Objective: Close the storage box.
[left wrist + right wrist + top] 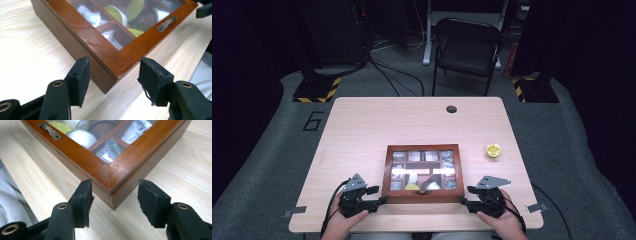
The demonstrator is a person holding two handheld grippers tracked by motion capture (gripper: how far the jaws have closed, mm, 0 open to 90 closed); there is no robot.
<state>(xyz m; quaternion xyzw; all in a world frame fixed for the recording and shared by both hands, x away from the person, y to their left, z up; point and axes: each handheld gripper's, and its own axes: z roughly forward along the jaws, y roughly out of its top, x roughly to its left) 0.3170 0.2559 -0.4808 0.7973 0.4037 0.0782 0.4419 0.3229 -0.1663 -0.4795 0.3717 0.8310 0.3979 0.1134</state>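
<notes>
Two hand-held grippers bracket the near corners of the flat brown wooden box with a glass-paned lid [422, 173], which lies at the near middle of the pale wooden table [362, 125], its long side towards us. We hold the left gripper [382, 201] at the box's near left corner and the right gripper [464, 201] at its near right corner. In each gripper view the corner sits between that gripper's two black padded jaws, which stand apart and clamp nothing.

We judge this symmetrical placing to be a set-up for handling the box with both hands, each corner giving the pads two faces to bear on. Whether the pads touch the wood, we cannot tell.

The small metal handle [166, 23] sits mid-way on the lid's near edge, between the grippers and untouched, and the lid lies shut. Through the glass we see compartments with round capsules [115, 13] and paper sachets [109, 149].

Half a lemon [493, 150] lies well apart, right of the box.
</notes>
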